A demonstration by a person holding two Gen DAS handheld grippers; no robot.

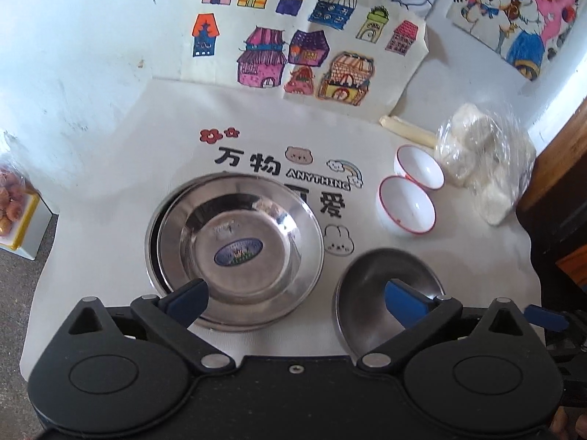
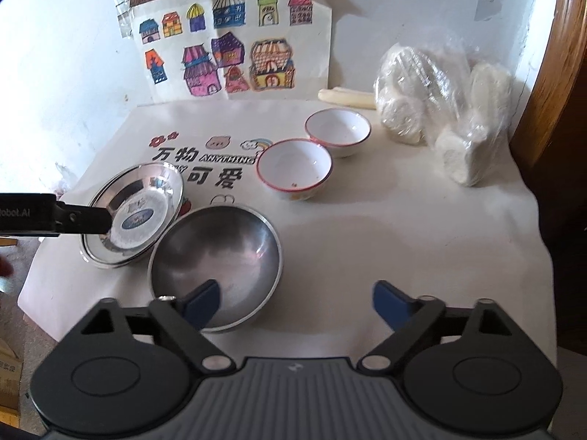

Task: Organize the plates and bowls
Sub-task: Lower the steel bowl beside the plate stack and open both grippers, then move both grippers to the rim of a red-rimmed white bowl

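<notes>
A steel plate (image 1: 240, 245) with a blue sticker lies on top of another steel plate on the white cloth; it also shows in the right wrist view (image 2: 135, 209). A plain steel bowl (image 1: 381, 293) sits right of it, also in the right wrist view (image 2: 216, 260). Two white bowls with red rims (image 1: 407, 207) (image 1: 418, 167) stand side by side further right, near (image 2: 293, 167) and far (image 2: 337, 128). My left gripper (image 1: 295, 299) is open above the near edges of the plate and steel bowl. My right gripper (image 2: 293, 302) is open, its left finger over the steel bowl.
Plastic bags of white buns (image 2: 440, 99) and a pale stick (image 2: 346, 97) lie at the back right. Children's drawings (image 1: 293, 44) hang on the white wall behind. A box of round fruit (image 1: 13, 209) stands off the table's left. A wooden frame (image 2: 550, 73) borders the right.
</notes>
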